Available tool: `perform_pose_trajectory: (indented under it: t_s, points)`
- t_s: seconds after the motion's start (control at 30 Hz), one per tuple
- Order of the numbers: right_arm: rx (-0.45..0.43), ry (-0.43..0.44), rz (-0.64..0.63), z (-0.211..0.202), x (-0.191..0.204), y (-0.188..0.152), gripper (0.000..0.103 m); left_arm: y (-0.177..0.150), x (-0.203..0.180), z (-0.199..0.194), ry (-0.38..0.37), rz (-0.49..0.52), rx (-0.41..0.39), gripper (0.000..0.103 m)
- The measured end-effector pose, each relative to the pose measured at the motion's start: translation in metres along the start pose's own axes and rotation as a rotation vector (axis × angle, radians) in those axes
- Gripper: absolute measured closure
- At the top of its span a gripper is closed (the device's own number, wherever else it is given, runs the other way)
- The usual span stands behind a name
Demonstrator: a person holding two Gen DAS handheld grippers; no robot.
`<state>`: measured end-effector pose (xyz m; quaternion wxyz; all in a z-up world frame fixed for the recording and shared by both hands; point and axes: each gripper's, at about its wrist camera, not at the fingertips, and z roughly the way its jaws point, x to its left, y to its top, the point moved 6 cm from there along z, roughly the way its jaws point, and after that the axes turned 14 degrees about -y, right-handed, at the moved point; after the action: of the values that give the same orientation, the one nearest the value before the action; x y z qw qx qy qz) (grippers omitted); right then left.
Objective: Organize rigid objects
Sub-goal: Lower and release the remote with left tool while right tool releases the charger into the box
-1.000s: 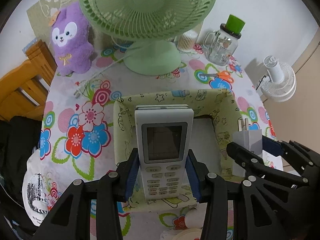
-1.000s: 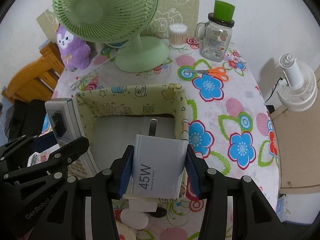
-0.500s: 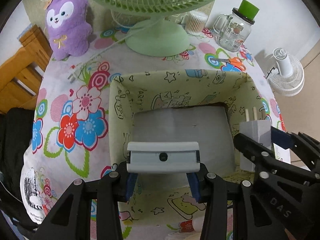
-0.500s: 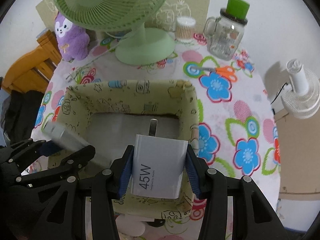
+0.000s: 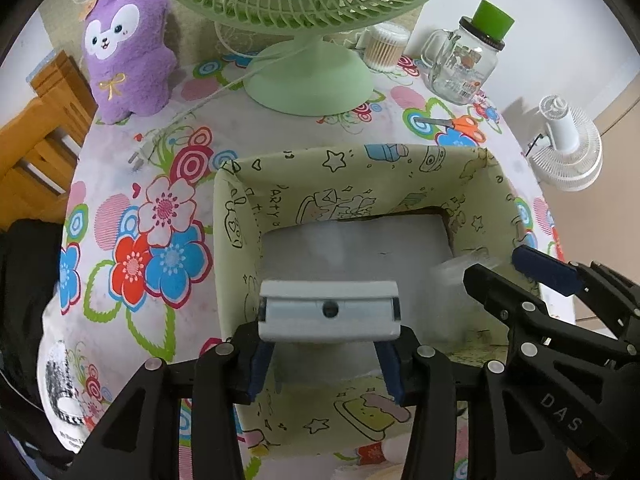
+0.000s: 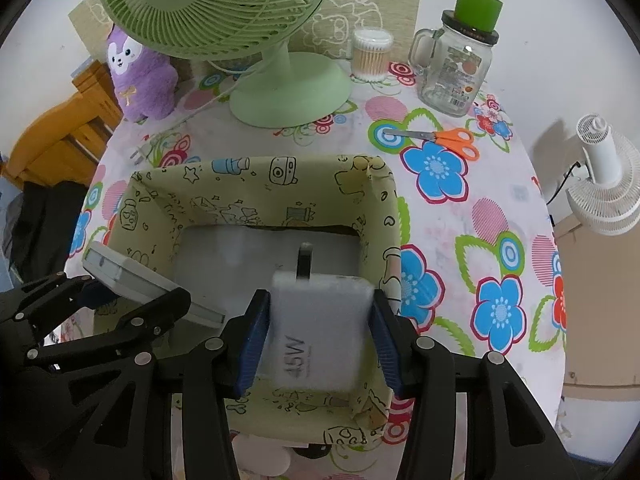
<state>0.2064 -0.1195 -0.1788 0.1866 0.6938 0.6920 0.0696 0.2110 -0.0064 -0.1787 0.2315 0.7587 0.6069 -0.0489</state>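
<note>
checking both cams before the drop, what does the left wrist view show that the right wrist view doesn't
Only the left wrist view shows the remote end-on between the left claw pads, whose jaws have just been opening, and a white printed bag at the table edge.

Only the right wrist view shows the 45W print on the charger, blurred between the right claw pads, and its prong.

Both show the patterned box, green fan, purple plush, glass jar, orange scissors, white fan.
</note>
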Motion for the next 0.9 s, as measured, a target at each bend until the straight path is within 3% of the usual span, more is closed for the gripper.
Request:
perform_pose_trajectory:
  t_s: [0.17, 0.33, 0.47, 0.57, 0.83, 0.9]
  points:
    - [-0.032, 0.013, 0.026, -0.012, -0.005, 0.003, 0.048, 0.003, -0.002, -0.010, -0.009, 0.001, -0.034, 0.043]
    - [-0.067, -0.024, 0.050, -0.023, -0.017, 0.003, 0.033, 0.003, -0.002, -0.019, -0.026, -0.001, -0.052, 0.035]
    - [-0.065, -0.012, 0.061, -0.027, -0.021, -0.002, 0.028, 0.000, -0.005, -0.026, -0.006, 0.019, -0.062, 0.034]
    - [-0.064, -0.007, 0.062, -0.029, -0.021, -0.006, 0.028, -0.004, -0.006, -0.032, 0.051, 0.035, -0.078, 0.025]
    - [-0.082, 0.012, 0.063, -0.043, -0.024, -0.020, 0.024, -0.018, -0.009, -0.045, 0.059, 0.025, -0.112, 0.024]
    - [-0.080, 0.018, 0.059, -0.044, -0.022, -0.024, 0.024, -0.018, -0.011, -0.047, 0.043, 0.014, -0.130, 0.032]
